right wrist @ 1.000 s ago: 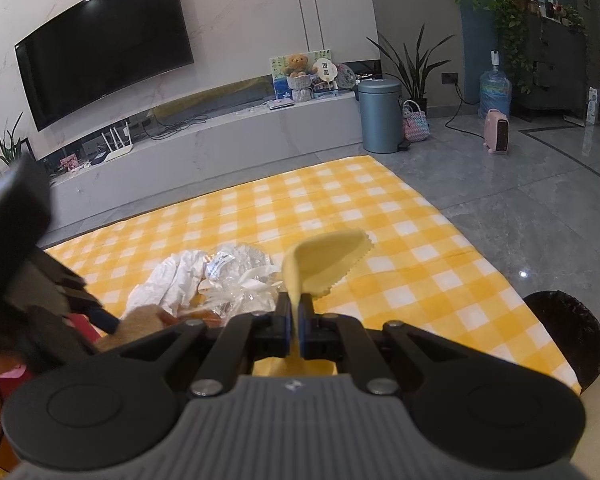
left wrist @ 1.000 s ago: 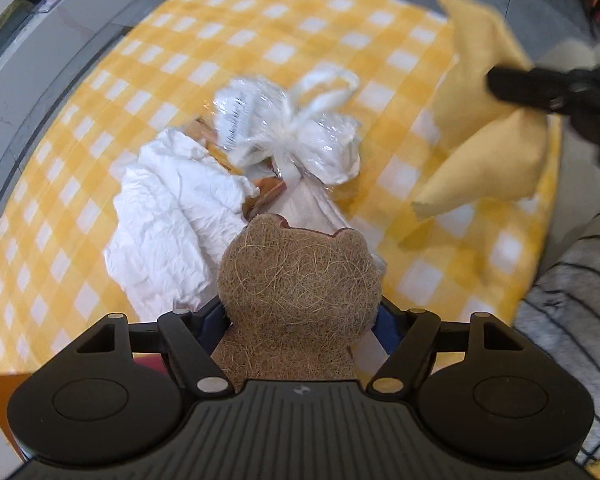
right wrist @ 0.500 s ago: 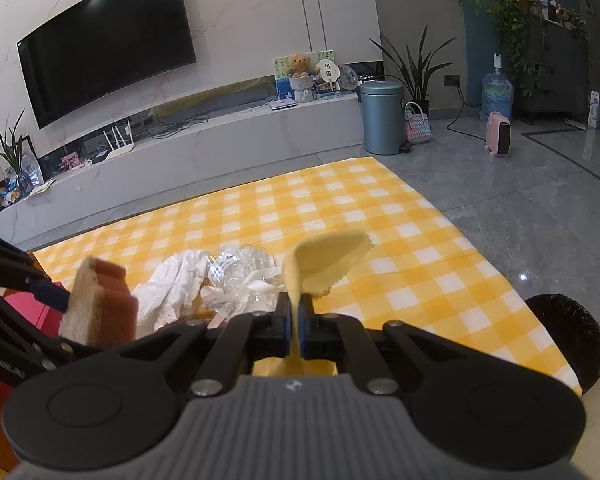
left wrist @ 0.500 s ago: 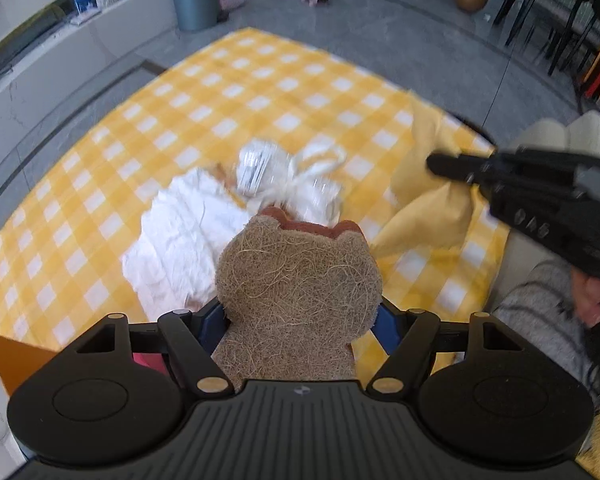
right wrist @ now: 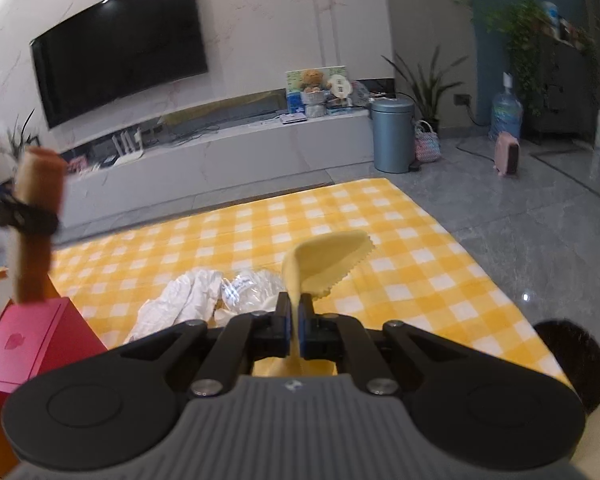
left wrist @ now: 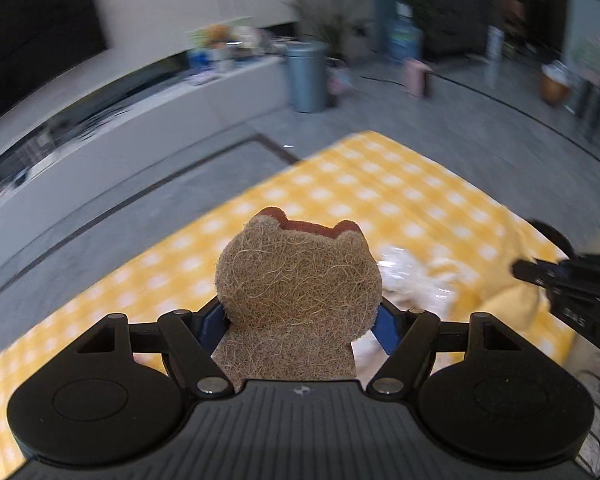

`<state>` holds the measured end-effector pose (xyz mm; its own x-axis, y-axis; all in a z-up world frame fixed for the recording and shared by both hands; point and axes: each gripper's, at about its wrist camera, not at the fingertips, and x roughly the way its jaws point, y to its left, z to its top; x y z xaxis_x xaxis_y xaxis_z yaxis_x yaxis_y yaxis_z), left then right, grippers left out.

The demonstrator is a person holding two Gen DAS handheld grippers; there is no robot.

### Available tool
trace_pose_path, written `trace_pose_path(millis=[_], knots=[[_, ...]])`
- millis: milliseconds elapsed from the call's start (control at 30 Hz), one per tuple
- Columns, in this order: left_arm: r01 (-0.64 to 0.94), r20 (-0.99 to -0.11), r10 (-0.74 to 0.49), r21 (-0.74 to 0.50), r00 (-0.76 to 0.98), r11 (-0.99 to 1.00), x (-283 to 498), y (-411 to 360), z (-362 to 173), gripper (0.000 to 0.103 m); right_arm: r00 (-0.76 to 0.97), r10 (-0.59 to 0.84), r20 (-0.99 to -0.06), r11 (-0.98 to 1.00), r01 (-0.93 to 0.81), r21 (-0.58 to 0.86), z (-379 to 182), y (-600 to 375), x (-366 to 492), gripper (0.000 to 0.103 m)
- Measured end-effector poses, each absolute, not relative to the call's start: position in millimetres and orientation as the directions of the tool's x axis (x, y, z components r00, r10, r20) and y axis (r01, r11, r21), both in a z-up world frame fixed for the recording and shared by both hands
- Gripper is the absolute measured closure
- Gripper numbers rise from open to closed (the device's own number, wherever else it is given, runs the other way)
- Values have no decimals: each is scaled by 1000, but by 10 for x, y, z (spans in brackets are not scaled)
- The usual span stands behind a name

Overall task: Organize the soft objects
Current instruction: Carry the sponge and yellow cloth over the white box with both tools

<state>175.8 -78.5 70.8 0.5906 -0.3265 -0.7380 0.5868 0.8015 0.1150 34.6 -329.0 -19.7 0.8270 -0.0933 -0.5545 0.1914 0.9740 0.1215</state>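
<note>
Landmark = yellow-white checked cloth (right wrist: 380, 248), spread over the floor.

Far left of the cloth, at its edge: pink box (right wrist: 28, 344), lid shut. Above the box, left claw (left wrist: 298, 322) is clamped on a bear-shaped scrub sponge (left wrist: 296, 284): coarse tan fibre face w/ two small ears, orange-brown foam backing. Blue pads press its sides, so the jaws stand wide w/ the sponge filling the gap. In the right wrist view the sponge (right wrist: 36, 224) shows edge-on, upright, lifted clear of the cloth.

Lying on the cloth, near side, centre-left: crumpled white cloth (right wrist: 180, 300), and touching it on the right a clear crinkly plastic bag (right wrist: 252, 288) w/ a printed label.

Just right of those: right claw (right wrist: 295, 328), jaws together, pinching a pale yellow cloth (right wrist: 324, 260) w/ a zigzag-cut edge; the cloth stands up above the pads and curls over to the right, off the checked cloth.

Right near corner of the checked cloth: dark round fuzzy thing (right wrist: 572, 364), can't tell what.

Beyond the far edge: grey bin (right wrist: 392, 136), long low white TV unit (right wrist: 220, 160), wall TV (right wrist: 120, 44). Left wrist view is motion-blurred.
</note>
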Motion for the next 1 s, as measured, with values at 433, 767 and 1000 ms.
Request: trace_pose_path(millis=[433, 767, 1000], knots=[[309, -708, -129, 131, 694, 942, 1592, 697, 980, 20, 893, -132, -430, 991, 127, -39, 1010, -2746, 879, 102], [120, -524, -21, 154, 851, 981, 1191, 1061, 999, 20, 896, 144, -420, 978, -193, -77, 1371, -1289, 1164, 102], [49, -531, -32, 19, 847, 999, 1203, 1246, 711, 20, 760, 309, -571, 916, -400, -36, 964, -611, 1266, 102]])
